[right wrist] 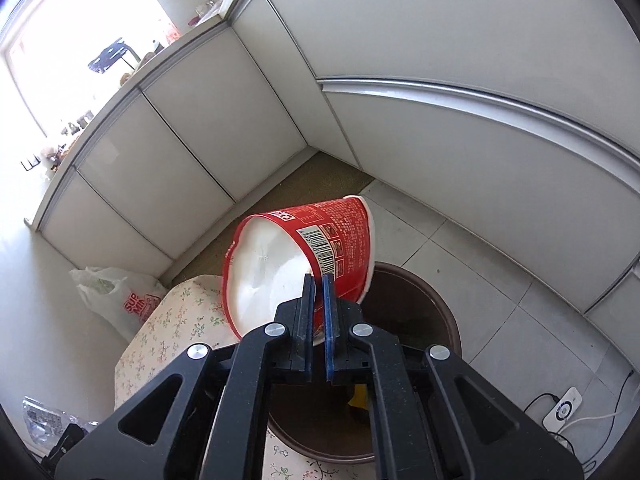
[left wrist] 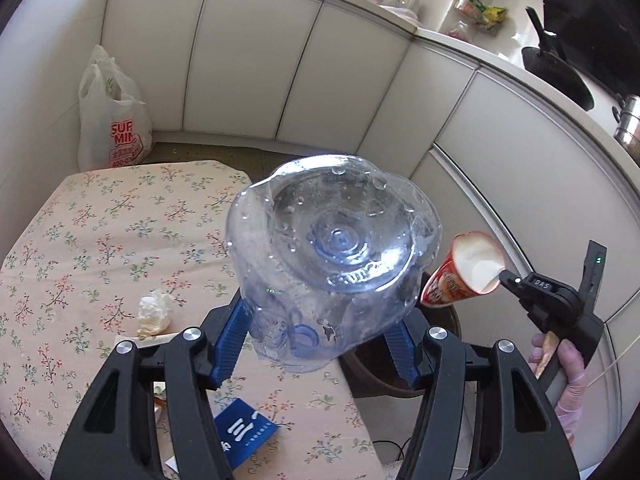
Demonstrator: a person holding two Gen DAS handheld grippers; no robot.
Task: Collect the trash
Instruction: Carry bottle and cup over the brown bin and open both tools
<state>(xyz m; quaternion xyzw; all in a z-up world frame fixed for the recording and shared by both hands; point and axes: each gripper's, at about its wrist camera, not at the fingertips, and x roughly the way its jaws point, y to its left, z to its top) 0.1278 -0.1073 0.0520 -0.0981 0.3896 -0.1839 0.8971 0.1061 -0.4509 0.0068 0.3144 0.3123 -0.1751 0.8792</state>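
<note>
Left gripper (left wrist: 320,344) clamps the crushed clear plastic bottle (left wrist: 332,256); right gripper (right wrist: 318,292) pinches the red paper noodle cup's (right wrist: 304,256) rim above the round brown bin (right wrist: 440,312).

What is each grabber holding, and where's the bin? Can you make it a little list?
left gripper: shut on the crushed clear bottle
right gripper: shut on the rim of the red noodle cup, which is tilted
bin: brown, round, on the floor beside the table, below the cup
table: flowered cloth, with a crumpled tissue and a blue card on it
</note>
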